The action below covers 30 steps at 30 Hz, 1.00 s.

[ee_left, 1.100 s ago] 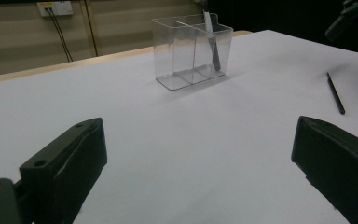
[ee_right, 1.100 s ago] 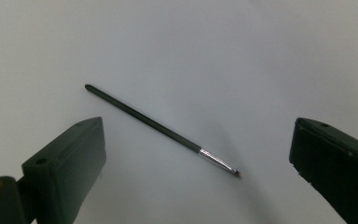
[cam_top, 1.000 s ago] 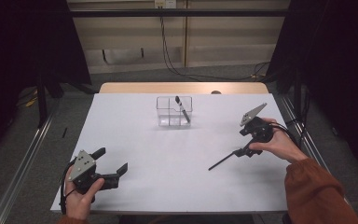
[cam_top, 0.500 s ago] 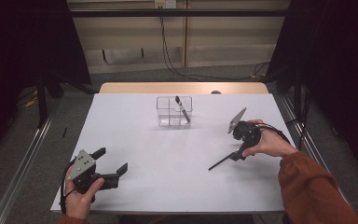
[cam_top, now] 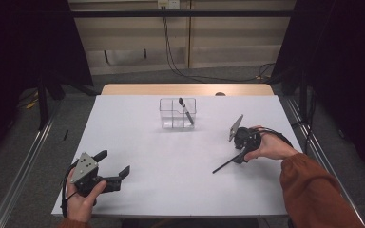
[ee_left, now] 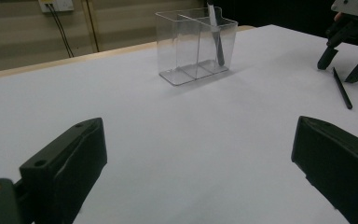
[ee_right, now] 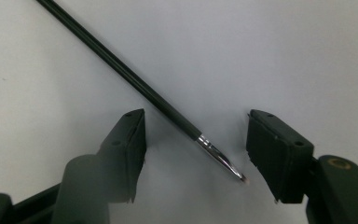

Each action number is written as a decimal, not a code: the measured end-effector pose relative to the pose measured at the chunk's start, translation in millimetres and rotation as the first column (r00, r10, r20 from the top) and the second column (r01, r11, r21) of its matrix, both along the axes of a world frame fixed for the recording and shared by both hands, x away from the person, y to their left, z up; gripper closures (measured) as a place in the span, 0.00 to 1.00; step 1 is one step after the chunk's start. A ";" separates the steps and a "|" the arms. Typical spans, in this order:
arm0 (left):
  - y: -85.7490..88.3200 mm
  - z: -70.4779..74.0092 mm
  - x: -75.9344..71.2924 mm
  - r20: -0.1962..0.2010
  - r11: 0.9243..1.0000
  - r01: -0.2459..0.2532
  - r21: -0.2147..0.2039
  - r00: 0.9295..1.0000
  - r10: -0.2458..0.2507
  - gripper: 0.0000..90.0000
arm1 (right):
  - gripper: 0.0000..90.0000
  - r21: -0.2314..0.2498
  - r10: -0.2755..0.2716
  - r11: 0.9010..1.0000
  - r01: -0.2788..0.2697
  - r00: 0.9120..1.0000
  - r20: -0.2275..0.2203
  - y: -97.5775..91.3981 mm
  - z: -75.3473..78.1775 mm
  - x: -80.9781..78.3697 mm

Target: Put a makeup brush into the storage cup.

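Between left gripper (cam_top: 110, 166) and right gripper (cam_top: 237, 154): bare table (cam_top: 171, 156), open passage. Ahead of both, mid-table: clear box (cam_top: 177, 114) with a pen (cam_top: 186, 110) upright in it, the one standing obstacle. Brush (ee_right: 140, 86) lies flat between the right gripper's parted jaws, pads clear of it.

white table (cam_top: 171, 156): clear two-compartment plastic holder (cam_top: 177, 114) standing near far edge; thin black brush (cam_top: 227, 163) lying flat toward right side.

Slim black brush (ee_right: 135, 81) flat on the white table (cam_top: 171, 156).
We note its metal ferrule and fine tip, lying diagonally at the table's right side, near our edge.
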State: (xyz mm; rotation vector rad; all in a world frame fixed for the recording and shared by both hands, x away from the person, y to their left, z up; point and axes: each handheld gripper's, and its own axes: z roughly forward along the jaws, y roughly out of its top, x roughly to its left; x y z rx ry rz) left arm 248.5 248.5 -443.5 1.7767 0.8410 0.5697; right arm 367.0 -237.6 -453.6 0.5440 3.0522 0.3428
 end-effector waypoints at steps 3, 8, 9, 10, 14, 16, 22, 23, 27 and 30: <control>-0.7 0.0 -0.3 -0.004 1.000 0.000 0.008 1.000 0.000 0.04 | 0.46 0.006 0.002 1.000 -0.002 1.000 -0.008 -0.5 0.5 -0.3; -4.7 0.9 -2.0 0.008 1.000 0.012 0.022 1.000 -0.012 0.04 | 0.50 -0.004 0.013 1.000 -0.013 1.000 -0.018 1.0 0.6 0.5; -4.7 0.7 -1.9 0.008 1.000 0.011 0.024 1.000 -0.012 0.04 | 0.51 -0.010 0.013 1.000 -0.013 1.000 -0.022 2.0 0.6 0.5; -4.4 0.4 -1.8 0.005 1.000 0.011 0.021 1.000 -0.011 0.04 | 0.53 -0.016 0.015 1.000 -0.016 0.999 -0.029 3.0 1.0 0.5; -2.1 0.4 -1.7 0.005 1.000 0.006 0.019 1.000 -0.006 0.04 | 0.60 -0.046 0.034 0.998 -0.036 0.999 -0.037 6.4 2.2 2.1; -2.6 0.6 -1.9 0.008 1.000 0.009 0.015 1.000 -0.009 0.04 | 0.64 -0.059 0.038 0.997 -0.040 0.998 -0.041 8.1 2.8 2.3; -6.0 0.2 -2.7 0.002 1.000 0.023 0.019 1.000 -0.023 0.04 | 0.75 -0.070 0.059 0.996 -0.062 0.997 -0.045 10.4 3.6 0.3; -5.7 0.3 -2.7 0.000 1.000 0.022 0.022 1.000 -0.022 0.04 | 0.77 -0.067 0.060 0.996 -0.063 0.997 -0.047 10.2 3.5 0.1; -4.7 -0.1 -2.4 0.001 1.000 0.019 0.018 1.000 -0.019 0.04 | 0.84 -0.071 0.061 0.995 -0.066 0.996 -0.059 10.8 3.8 0.8; -4.8 -0.2 -2.1 0.000 1.000 0.020 0.020 1.000 -0.020 0.04 | 0.89 -0.071 0.057 0.996 -0.062 0.996 -0.071 10.6 3.9 2.0</control>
